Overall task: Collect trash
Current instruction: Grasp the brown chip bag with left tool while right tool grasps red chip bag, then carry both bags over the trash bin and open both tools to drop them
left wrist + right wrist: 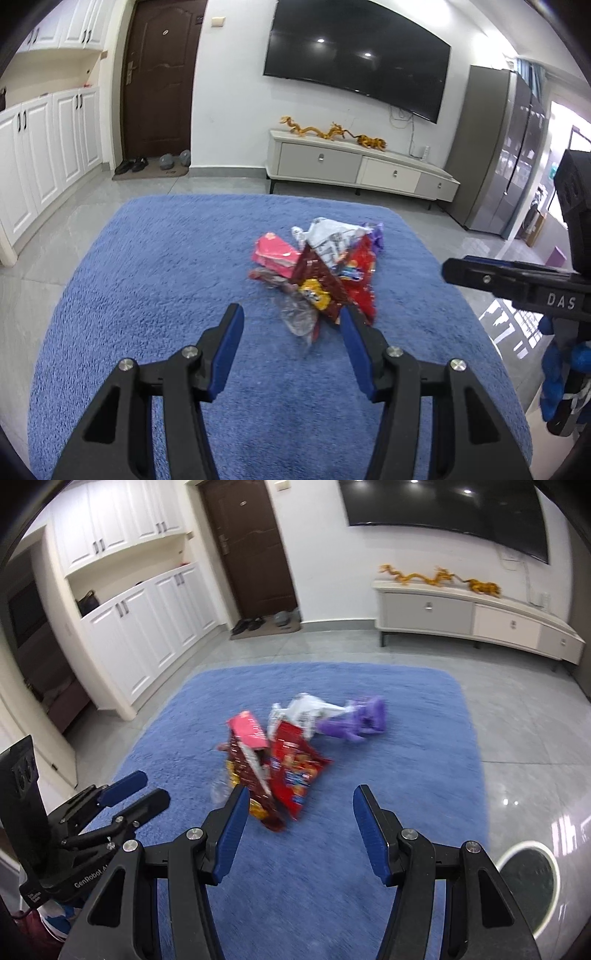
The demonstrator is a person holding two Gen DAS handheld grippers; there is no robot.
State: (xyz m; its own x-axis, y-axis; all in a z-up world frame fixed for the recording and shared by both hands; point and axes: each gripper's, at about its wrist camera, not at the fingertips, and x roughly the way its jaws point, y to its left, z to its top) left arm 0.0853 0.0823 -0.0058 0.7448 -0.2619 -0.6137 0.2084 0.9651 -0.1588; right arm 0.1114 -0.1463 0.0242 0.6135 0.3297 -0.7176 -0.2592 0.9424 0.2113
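Both black blue-padded grippers, left (291, 325) and right (299, 805), spread wide, blurred crumpled snack wrappers (284, 753) heaped just beyond fingertips, clear plastic scrap (299, 317) barely legible, blue shaggy rug (166, 258) beneath.

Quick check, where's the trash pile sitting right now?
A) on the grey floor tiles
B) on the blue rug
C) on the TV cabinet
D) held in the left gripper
B: the pile of snack wrappers lies on the blue rug, ahead of the left gripper and right gripper, both open and empty.
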